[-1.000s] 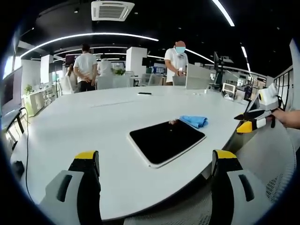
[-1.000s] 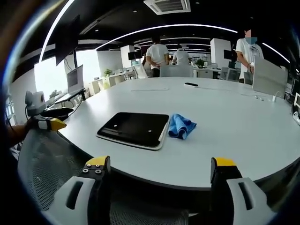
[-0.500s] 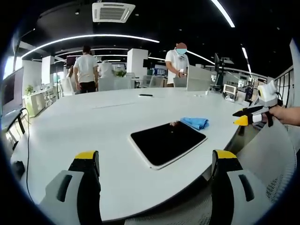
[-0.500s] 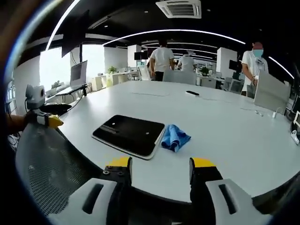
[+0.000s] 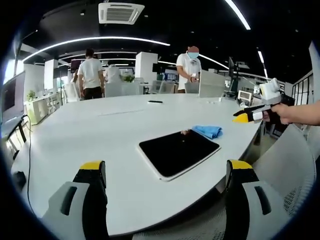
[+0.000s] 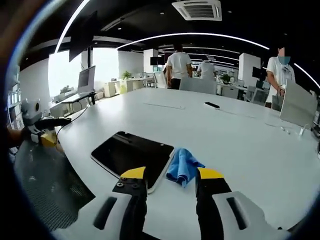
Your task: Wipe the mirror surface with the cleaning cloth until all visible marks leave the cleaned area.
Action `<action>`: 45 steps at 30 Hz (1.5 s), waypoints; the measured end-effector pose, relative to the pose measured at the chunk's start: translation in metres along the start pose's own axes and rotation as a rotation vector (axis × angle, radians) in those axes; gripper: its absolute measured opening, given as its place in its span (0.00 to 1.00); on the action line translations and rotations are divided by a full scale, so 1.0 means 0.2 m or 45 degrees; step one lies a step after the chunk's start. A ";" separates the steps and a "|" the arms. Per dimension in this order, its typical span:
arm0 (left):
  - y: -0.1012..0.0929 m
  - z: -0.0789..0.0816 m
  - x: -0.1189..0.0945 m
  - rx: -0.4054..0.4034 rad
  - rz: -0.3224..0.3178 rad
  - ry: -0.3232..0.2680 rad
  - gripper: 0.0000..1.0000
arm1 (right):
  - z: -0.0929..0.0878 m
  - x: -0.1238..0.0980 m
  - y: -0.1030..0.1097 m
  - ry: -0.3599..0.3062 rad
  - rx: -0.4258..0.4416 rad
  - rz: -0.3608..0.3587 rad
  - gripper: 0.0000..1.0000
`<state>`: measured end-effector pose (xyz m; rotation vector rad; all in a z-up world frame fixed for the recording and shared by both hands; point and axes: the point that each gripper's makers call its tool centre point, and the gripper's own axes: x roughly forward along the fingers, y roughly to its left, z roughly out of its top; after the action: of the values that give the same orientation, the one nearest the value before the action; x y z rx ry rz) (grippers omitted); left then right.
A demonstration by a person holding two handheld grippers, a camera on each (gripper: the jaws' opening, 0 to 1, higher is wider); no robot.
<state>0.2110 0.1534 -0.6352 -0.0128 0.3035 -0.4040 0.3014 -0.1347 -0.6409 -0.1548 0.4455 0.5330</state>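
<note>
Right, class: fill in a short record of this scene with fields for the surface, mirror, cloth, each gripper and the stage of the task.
surface: large white table
mirror: dark, flat on the table near its edge
cloth: blue, bunched, beside the mirror's far corner, seemingly touching it
left gripper: jaws wide apart, empty, off the table's edge
right gripper: jaws a narrow gap apart, empty, pointed toward the cloth
background: people standing beyond the table
stage: cloth not yet picked up, wiping not begun
</note>
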 end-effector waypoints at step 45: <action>0.00 0.00 -0.01 -0.012 0.006 -0.017 0.99 | -0.16 0.50 -0.03 0.204 0.027 0.005 0.14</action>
<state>0.2098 0.1533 -0.6345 -0.0240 0.2923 -0.3979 0.3697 -0.1016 -0.7141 -0.1771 0.6075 0.5212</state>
